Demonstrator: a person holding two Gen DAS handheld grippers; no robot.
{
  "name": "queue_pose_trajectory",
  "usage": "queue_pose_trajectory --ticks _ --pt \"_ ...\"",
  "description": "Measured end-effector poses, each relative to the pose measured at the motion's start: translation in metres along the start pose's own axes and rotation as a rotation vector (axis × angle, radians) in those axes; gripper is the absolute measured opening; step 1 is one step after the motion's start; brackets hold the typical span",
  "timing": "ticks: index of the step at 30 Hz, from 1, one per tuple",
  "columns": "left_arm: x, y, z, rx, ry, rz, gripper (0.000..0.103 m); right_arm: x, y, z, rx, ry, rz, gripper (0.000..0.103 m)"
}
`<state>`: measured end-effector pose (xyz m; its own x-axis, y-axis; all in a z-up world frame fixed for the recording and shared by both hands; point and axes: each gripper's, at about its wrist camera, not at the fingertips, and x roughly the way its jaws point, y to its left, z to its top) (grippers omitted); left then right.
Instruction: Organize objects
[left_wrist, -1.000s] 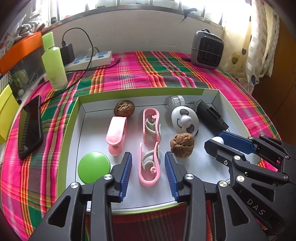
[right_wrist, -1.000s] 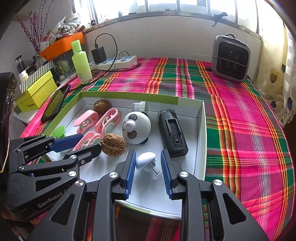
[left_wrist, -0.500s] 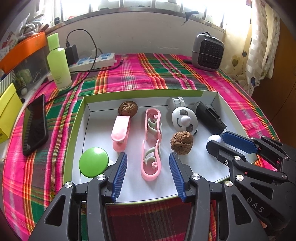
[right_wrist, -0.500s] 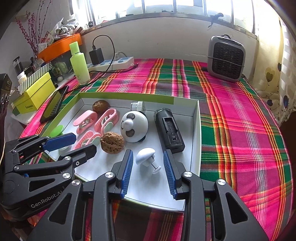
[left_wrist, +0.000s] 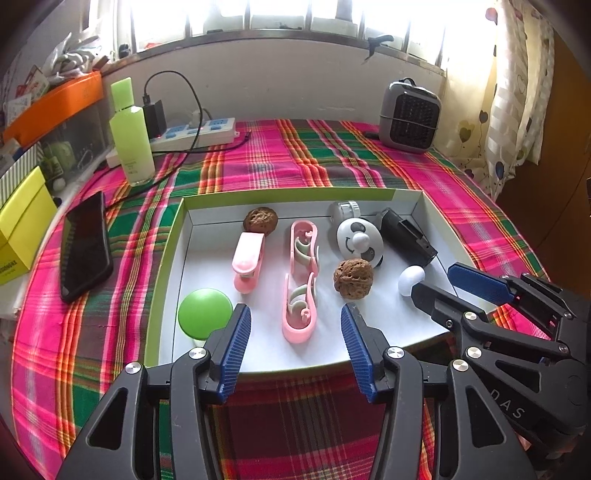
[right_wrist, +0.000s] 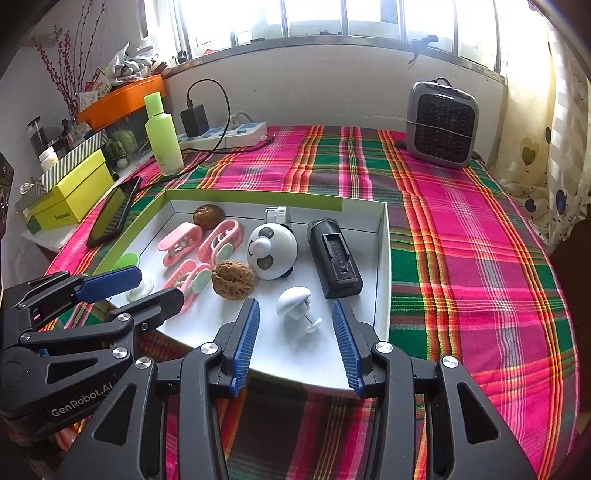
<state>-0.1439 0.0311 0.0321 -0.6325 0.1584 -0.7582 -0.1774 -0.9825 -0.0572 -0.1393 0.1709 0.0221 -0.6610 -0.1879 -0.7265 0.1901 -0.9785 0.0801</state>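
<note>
Retreat on both sides: over the last second we see the left gripper (left_wrist: 295, 325) and right gripper (right_wrist: 295, 325) pull back toward the near edge of the shallow white cardboard tray with green rim (left_wrist: 295, 194), and both sets of jaws spread wider, released and holding nothing. Earlier the left jaws bracketed the near pink plastic clip (left_wrist: 298, 308); now the clip lies ahead of the tips, untouched. Likewise the small white mushroom-shaped knob (right_wrist: 295, 302) lies on its side between and just beyond the right tips, not gripped. We judge both items are placed in the tray, so this looks like a let-go-and-withdraw step, maybe near the end of the organizing.

Other tray contents sit put: two brown walnuts (left_wrist: 352, 277), the round white panda-face toy (left_wrist: 358, 242), the black rectangular device (right_wrist: 334, 256), the far pink clip (left_wrist: 303, 240), the pink clamp-style clip (left_wrist: 248, 260).

Left view shows the whole flat green round disc (left_wrist: 204, 313) by the tray's left wall; in the right view the left gripper mostly hides it. Right view shows the knob's stem and small foot; the left view shows only its white cap. Plaid pink-green cloth (right_wrist: 461, 229) covers the surface.
</note>
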Motion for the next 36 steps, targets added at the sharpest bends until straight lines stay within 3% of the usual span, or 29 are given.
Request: queue_pose_trajectory --ticks 18,23,27,36 --pt "-0.034 0.009 -0.023 -0.033 -0.047 0.039 0.05 -0.037 0.014 -0.014 0.01 -0.066 -0.017 0.043" --pt "-0.039 0.011 -0.033 -0.042 -0.045 0.043 0.05 -0.041 0.021 -0.022 -0.004 -0.055 -0.026 0.044" --pt "-0.041 0.012 -0.042 -0.05 -0.036 0.05 0.05 -0.041 0.022 -0.029 -0.001 -0.043 -0.029 0.051" --pt "-0.039 0.019 -0.059 -0.062 -0.01 0.066 0.05 -0.037 0.025 -0.044 0.005 -0.003 -0.041 0.051"
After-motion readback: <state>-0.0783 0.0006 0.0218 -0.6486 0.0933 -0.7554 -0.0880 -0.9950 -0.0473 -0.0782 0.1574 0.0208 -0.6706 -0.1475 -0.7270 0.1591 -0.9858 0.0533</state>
